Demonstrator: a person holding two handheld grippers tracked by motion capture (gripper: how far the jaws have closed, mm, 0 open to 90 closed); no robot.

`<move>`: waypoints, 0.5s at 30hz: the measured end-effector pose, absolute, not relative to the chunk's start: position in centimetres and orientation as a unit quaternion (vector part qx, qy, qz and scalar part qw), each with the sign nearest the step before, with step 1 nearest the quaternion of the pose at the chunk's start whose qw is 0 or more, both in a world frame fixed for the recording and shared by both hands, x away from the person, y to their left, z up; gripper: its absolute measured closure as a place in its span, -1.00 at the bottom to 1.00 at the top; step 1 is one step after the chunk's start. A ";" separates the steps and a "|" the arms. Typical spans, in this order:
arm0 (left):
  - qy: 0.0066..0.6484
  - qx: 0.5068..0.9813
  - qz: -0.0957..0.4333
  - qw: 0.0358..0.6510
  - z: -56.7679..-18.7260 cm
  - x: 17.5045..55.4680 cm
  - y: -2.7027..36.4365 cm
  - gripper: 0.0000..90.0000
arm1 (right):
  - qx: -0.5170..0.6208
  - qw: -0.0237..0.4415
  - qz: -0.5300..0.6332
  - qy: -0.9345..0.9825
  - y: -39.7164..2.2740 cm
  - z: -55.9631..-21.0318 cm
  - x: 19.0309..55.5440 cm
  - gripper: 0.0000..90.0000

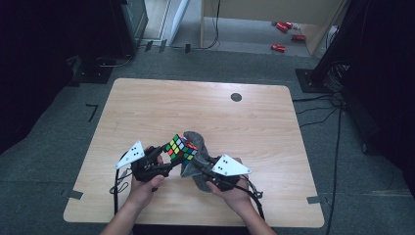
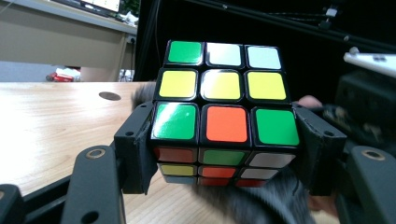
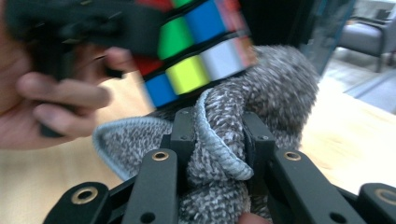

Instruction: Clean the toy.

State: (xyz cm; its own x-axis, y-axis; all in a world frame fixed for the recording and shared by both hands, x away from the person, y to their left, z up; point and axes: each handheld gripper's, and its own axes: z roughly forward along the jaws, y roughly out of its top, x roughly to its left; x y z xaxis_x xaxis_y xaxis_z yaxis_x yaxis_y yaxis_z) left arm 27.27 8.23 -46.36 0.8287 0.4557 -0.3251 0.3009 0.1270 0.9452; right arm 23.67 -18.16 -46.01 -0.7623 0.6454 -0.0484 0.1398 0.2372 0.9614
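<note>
High view: your left gripper [image 1: 169,164] clamps its jaws on the puzzle cube [image 1: 181,147], raised over the counter [image 1: 147,103]; your right gripper [image 1: 193,166] pinches the grey cloth [image 1: 195,139] against it.

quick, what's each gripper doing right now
left gripper: closed on the puzzle cube, jaws on its two sides.
right gripper: closed on a bunched fold of the grey cloth.

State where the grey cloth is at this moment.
In the high view the grey cloth sits near the table's front edge, pinched in the right gripper and pressed against the puzzle cube held by the left gripper.
</note>
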 end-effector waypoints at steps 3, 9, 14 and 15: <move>0.287 0.658 0.056 0.694 -46.4 27.2 8.1 -0.22 | 0.239 0.226 0.544 0.772 -16.8 -46.5 23.0 0.60; 0.293 0.656 0.062 0.693 -46.3 27.4 8.8 -0.23 | 0.175 0.212 0.520 0.809 -15.0 -47.2 22.2 0.60; 0.300 0.652 0.064 0.694 -46.3 27.5 9.1 -0.23 | 0.215 0.225 0.516 0.798 -16.4 -46.9 23.2 0.59; 0.299 0.654 0.064 0.692 -46.3 27.6 9.0 -0.23 | 0.230 0.236 0.516 0.791 -16.9 -46.8 23.4 0.59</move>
